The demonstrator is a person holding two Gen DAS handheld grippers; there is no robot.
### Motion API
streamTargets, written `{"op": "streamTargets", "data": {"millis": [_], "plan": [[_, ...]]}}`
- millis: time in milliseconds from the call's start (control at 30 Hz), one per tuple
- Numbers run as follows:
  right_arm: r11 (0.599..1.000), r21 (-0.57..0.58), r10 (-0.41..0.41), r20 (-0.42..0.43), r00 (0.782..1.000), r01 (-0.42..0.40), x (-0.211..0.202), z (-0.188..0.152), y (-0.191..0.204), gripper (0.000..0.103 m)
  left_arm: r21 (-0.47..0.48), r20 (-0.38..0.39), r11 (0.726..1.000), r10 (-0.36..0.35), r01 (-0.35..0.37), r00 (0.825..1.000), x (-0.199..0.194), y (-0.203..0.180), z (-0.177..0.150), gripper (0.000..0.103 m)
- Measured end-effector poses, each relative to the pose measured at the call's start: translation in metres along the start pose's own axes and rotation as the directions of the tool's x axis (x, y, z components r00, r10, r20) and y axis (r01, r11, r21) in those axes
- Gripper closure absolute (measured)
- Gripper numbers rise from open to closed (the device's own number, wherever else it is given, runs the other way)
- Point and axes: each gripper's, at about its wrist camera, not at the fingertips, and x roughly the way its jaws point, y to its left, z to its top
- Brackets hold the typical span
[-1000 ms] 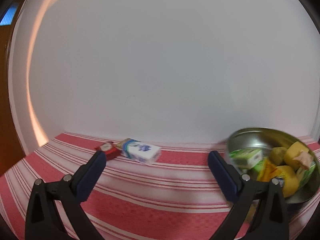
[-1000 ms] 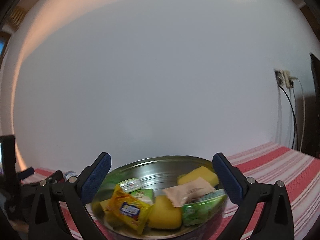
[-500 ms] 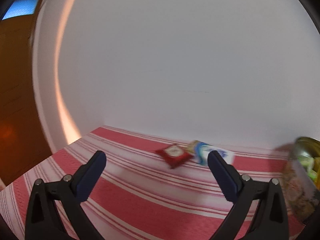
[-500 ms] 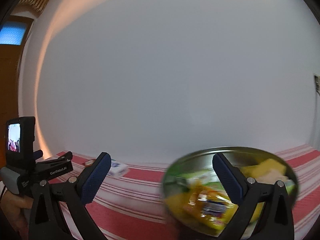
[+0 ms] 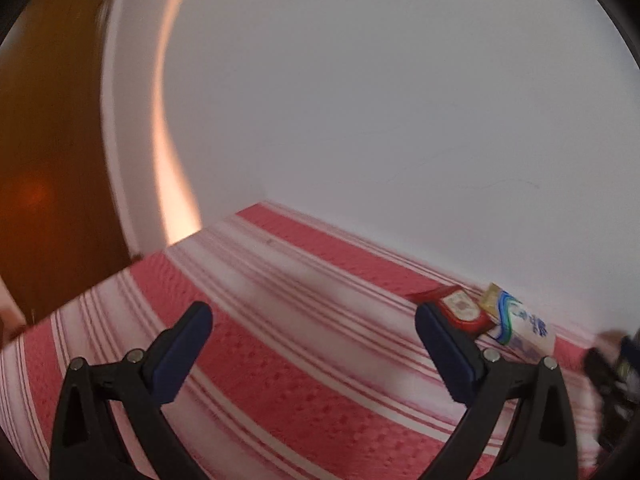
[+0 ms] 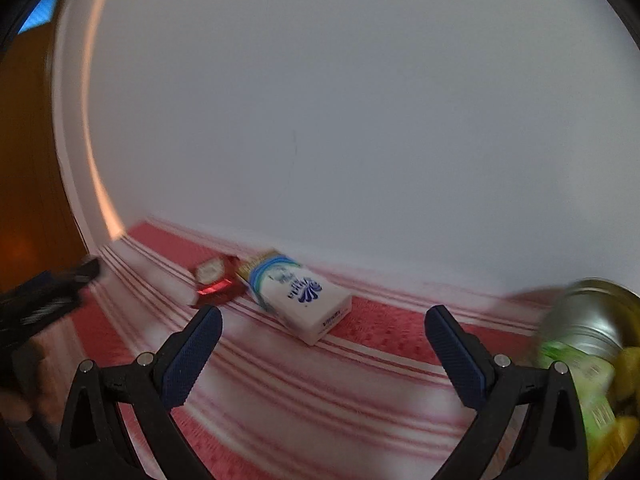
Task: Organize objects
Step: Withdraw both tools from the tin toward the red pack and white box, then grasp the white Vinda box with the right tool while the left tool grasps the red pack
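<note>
Right gripper (image 6: 322, 330) w/ jaws wide, empty, over red-striped cloth (image 6: 360, 392). White-blue box (image 6: 298, 294) lies at 12 o'clock just ahead, red packet (image 6: 216, 280) touching it at 10. Metal bowl (image 6: 592, 316) at 3. Left gripper (image 5: 312, 340) wide too; box at its 2 o'clock.

There are 2 loose packs on the striped cloth (image 6: 380, 328): 1 small red packet (image 6: 216, 280) and 1 white box with blue print (image 6: 300, 296), lying just beside each other near the wall. There is 1 metal bowl (image 6: 592, 320) at the right edge, holding several green and yellow items too blurred to count. There are 2 grippers, the left gripper (image 5: 312, 352) and the right gripper (image 6: 320, 356), each with 2 blue-padded fingers set wide apart.
</note>
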Motion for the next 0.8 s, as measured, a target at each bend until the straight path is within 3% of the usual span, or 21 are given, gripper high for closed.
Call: {"op": "streamTargets", "data": {"millis": [133, 467, 533, 633, 800], "plan": [[0.999, -0.041, 0.015, -0.123, 0.992, -0.020, 0.063, 0.012, 0.003, 0.001, -0.004, -0.030, 1.000, -0.002, 0.002, 1.000, 0.004, 0.001, -0.003, 0.001], [0.993, -0.107, 0.026, -0.279, 0.960, -0.058, 0.100, 0.023, 0.029, 0.003, -0.023, -0.128, 1.000, 0.008, -0.011, 0.992, 0.016, 0.004, -0.005, 0.001], [0.989, -0.143, -0.012, -0.312, 0.950, -0.034, 0.107, 0.020, 0.035, 0.021, -0.035, -0.139, 0.999, 0.008, -0.013, 0.990, 0.017, 0.005, -0.006, 0.001], [0.995, -0.066, 0.049, -0.330, 0.943, -0.075, 0.105, 0.024, 0.029, 0.047, -0.047, -0.150, 0.999, -0.002, -0.006, 0.989, 0.019, 0.008, -0.007, 0.001], [0.996, -0.014, 0.081, -0.339, 0.937, -0.091, 0.069, 0.007, 0.024, 0.048, -0.034, -0.173, 0.999, -0.018, 0.012, 0.985, 0.023, 0.007, -0.007, 0.001]]}}
